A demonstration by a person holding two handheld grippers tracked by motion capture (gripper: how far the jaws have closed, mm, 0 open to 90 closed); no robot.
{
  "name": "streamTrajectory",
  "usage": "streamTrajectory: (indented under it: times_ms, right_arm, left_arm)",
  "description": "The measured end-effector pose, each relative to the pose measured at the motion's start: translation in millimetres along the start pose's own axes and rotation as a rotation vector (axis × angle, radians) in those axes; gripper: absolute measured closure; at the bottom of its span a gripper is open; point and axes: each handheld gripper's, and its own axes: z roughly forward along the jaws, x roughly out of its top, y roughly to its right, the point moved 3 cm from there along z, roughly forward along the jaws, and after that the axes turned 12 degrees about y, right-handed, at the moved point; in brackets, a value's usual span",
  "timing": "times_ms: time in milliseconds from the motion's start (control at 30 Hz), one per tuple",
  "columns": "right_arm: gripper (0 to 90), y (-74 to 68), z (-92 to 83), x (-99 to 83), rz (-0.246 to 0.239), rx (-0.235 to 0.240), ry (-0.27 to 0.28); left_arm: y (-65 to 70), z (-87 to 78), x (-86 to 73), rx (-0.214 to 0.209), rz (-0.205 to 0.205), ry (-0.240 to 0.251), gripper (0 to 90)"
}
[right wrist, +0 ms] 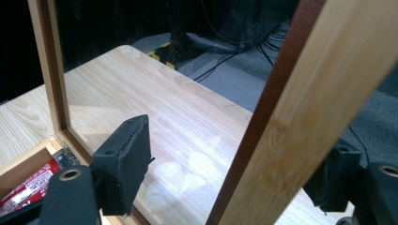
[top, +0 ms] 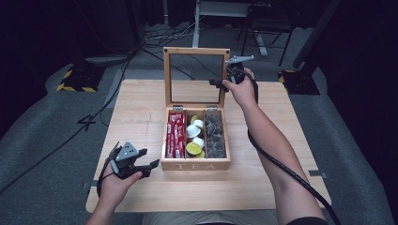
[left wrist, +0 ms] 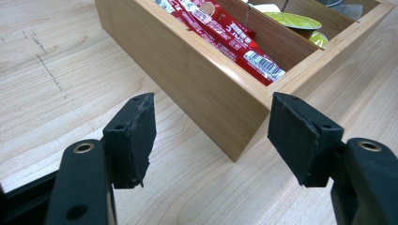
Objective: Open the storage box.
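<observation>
Two grippers were in play: the right gripper (top: 224,80) had its jaws spread around the upright lid (top: 195,75) frame, not squeezing, while the left gripper (top: 146,165) waited open by the tea box (top: 195,165), so closing it was all left.

A pale wooden table (top: 141,108) carries faint pencil marks (left wrist: 44,65) on its left part. Around it lies grey carpet (top: 42,126), crossed by black cables (top: 155,40). A yellow-and-black striped base (top: 75,80) stands beyond the far left corner, and a white desk frame (top: 206,14) rises behind.
</observation>
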Motion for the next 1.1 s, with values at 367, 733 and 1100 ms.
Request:
streamTrajectory:
  times_ms: [367,733,1100]
  right_arm:
    - [27.2,4.9,-3.9,-5.9,0.010,-0.005,-0.020]
    - [29.3,-0.4,-40.5,7.7,-0.028,0.025,0.025]
    - [30.5,-20.7,-97.1,18.7,-0.049,0.131,0.045]
  left_arm:
    - [-0.3,1.8,0.2,-0.005,0.000,-0.003,33.6]
    - [-0.2,0.8,2.5,-0.004,-0.007,0.002,33.2]
    - [0.9,-3.7,-0.3,0.011,-0.006,-0.007,33.1]
